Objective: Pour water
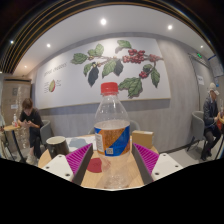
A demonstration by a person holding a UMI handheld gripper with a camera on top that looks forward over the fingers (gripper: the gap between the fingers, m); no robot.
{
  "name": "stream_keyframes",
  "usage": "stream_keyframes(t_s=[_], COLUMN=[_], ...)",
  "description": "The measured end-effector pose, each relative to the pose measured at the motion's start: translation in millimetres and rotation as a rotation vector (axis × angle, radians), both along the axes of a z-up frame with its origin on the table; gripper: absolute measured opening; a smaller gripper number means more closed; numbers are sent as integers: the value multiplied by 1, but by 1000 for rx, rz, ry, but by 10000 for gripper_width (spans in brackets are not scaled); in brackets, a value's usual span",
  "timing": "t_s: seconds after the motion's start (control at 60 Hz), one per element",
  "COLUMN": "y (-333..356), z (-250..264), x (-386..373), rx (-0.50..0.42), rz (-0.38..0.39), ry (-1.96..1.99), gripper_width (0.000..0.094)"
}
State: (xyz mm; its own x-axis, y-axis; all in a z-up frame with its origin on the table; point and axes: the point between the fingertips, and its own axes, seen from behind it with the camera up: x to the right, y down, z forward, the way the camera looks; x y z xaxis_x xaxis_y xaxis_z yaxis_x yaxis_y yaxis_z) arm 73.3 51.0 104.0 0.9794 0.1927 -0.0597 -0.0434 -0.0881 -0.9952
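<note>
Clear plastic water bottle (112, 128), red cap, blue-orange label: upright between the tongs' (112, 160) pink pads, held clamped.

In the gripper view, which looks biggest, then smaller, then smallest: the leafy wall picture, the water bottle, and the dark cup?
1. Leafy wall picture, widest.
2. Water bottle, between the gripper fingers; it is closest to the camera, so it may only look big.
3. Dark cup, smallest.

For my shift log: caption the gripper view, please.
Gripper fingers flank a red-capped water bottle on the table, dark cup nearby, café mural behind.
</note>
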Motion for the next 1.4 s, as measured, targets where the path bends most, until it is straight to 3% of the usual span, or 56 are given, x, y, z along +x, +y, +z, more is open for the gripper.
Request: stream_keyframes(t_s=[0.067, 0.1, 0.117, 0.2, 0.3, 0.467, 0.667, 0.817, 0.85, 0.983, 1.017, 1.2, 1.283, 1.3, 1.383, 1.4], y=[11, 15, 16, 18, 18, 24, 63, 80, 79, 86, 72, 88, 76, 90, 81, 77], z=[7, 11, 14, 13, 12, 39, 124, 151, 173, 157, 150, 160, 174, 175, 203, 221], x=[-2, -1, 2, 11, 4, -6, -51, -108, -107, -133, -142, -139, -148, -139, -134, -123], rx=[34, 52, 58, 93, 99, 122, 306, 441, 465, 531, 539, 574, 575, 575, 534, 513], rz=[-20, -27, -29, -96, -108, -94, -181, -156, -112, -63, -88, -56, -120, -109, -202, -181], ry=[16, 25, 28, 12, -36, -244, -1071, -1776, -1890, -2249, -2324, -2427, -2367, -2313, -1956, -1840], gripper_width=[803, 677, 556, 442, 337, 332, 331, 330, 331, 331, 330, 332, 331, 328, 331, 331])
